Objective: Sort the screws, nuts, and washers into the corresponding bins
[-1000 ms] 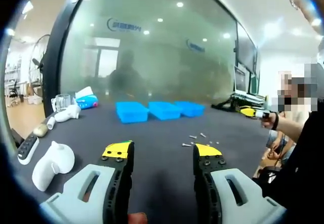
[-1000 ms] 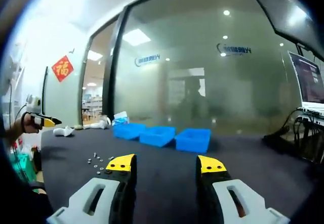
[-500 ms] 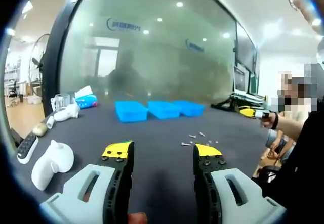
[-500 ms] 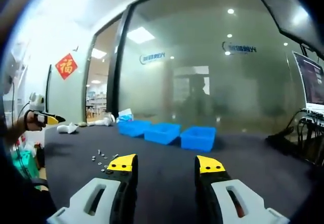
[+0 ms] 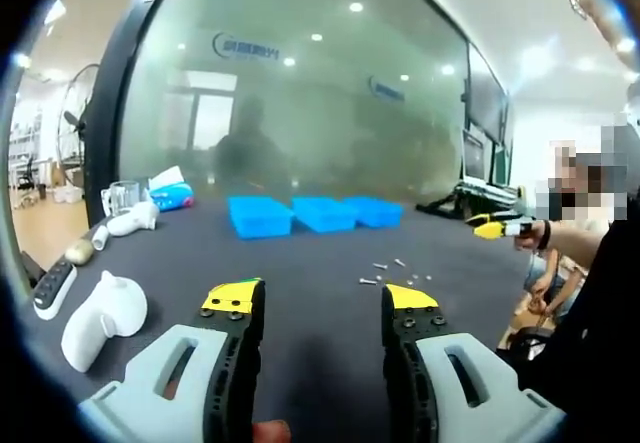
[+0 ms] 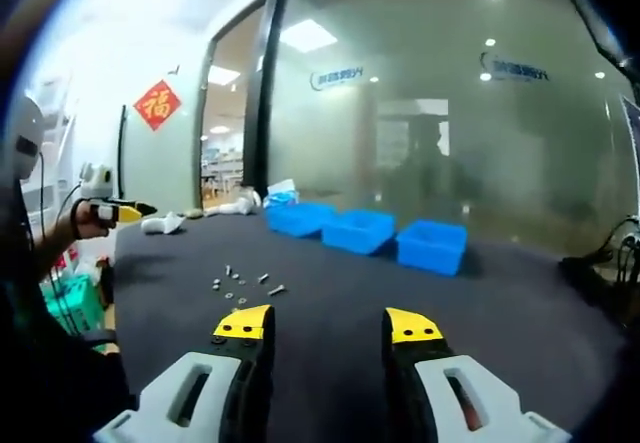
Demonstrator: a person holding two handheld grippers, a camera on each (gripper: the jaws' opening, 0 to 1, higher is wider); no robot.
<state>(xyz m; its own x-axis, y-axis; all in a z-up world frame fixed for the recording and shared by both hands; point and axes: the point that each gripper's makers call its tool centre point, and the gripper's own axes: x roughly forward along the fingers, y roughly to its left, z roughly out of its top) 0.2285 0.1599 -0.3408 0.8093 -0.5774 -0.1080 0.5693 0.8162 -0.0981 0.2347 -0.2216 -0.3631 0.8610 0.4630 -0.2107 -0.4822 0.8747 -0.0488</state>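
**Both grippers held apart above the table, hardware loose in the middle**

In the left gripper view the left gripper (image 5: 320,308) hovers over the dark table (image 5: 310,353), its yellow-tipped jaws spread with nothing between them. A small scatter of screws (image 5: 390,271) lies just beyond the right jaw; the pieces are too small to tell screws from nuts or washers. Three blue bins (image 5: 315,214) stand in a row at the far side, touching or nearly so; their insides are hidden by the low angle. At the left edge lie a white bottle (image 5: 98,317), a remote (image 5: 53,291), partly cut off, and a glass mug (image 5: 122,200). A frosted glass wall (image 5: 300,103) blurs a figure behind it.

In the right gripper view the right gripper (image 6: 328,325) likewise has its jaws wide and empty. The screws (image 6: 243,284) sit ahead of its left jaw, the bins (image 6: 370,233) beyond. A hand (image 6: 88,215) at the left edge holds the other gripper, mostly cut off.
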